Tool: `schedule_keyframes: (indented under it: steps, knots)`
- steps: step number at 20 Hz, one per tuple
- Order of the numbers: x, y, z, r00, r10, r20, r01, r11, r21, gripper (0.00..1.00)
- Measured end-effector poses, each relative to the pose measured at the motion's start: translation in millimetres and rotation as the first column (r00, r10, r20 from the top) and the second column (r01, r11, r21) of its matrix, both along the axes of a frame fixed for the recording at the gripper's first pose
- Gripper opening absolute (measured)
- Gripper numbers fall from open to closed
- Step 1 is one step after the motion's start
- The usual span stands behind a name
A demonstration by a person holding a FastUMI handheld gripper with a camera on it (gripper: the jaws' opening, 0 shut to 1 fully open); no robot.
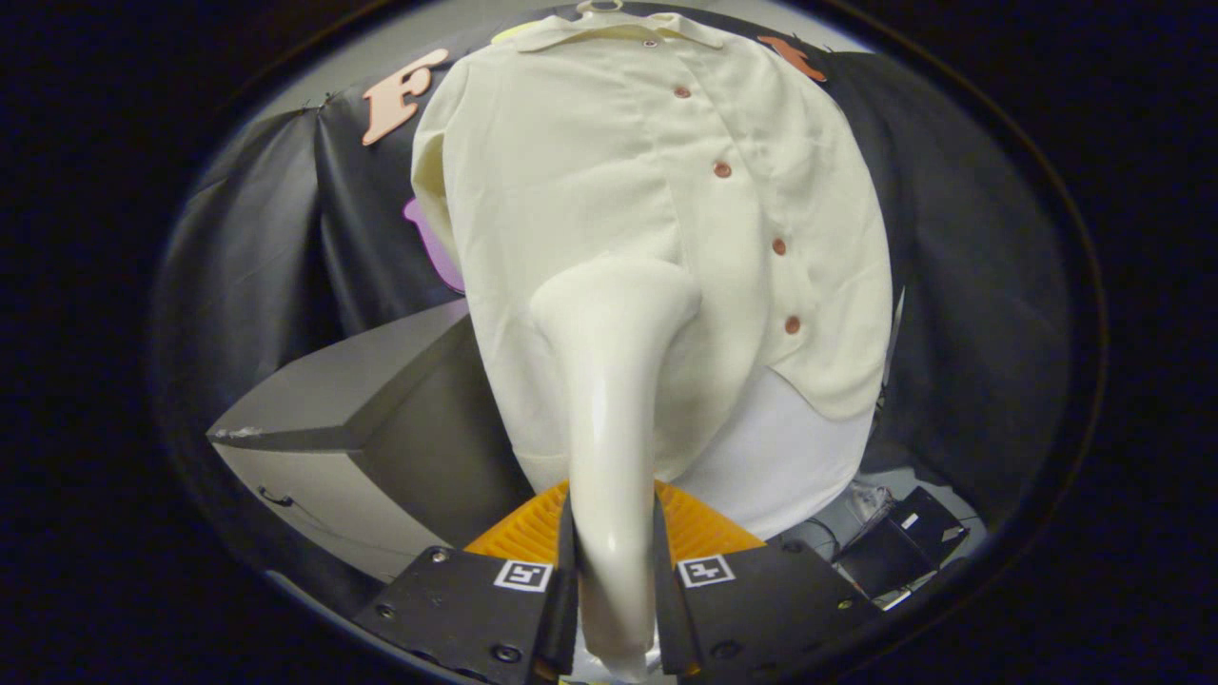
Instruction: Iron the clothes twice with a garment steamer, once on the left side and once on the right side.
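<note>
steamer (pixel 614 400): glossy smooth plastic | shirt (pixel 590 190): matt woven cloth | wall (pixel 952 238): dark, faintly sheened cloth

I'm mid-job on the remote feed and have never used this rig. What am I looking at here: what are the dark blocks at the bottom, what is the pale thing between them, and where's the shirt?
The camera rides on a hand-held gripper and looks forward along its two fingers, the dark blocks with square markers. The jaws are closed on the pale handle of the garment steamer, which runs up from between them. Its head meets the front of the cream shirt, left of the button row. The shirt hangs on a hanger against the booth's black cloth wall, over a white underlayer. Beyond the fingers sit an orange ribbed object, a grey box and a small black device.
</note>
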State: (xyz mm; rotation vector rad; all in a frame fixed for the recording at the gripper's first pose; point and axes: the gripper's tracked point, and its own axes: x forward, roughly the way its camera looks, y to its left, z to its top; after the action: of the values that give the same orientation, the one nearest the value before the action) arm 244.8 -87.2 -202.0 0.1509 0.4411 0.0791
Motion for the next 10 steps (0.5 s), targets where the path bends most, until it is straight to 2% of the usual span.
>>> schedule_keyframes:
  steps: [10]
  knots:
    - [-42,16,-91,0.990,0.001,-0.143,0.005,0.999,0.042,0.34]
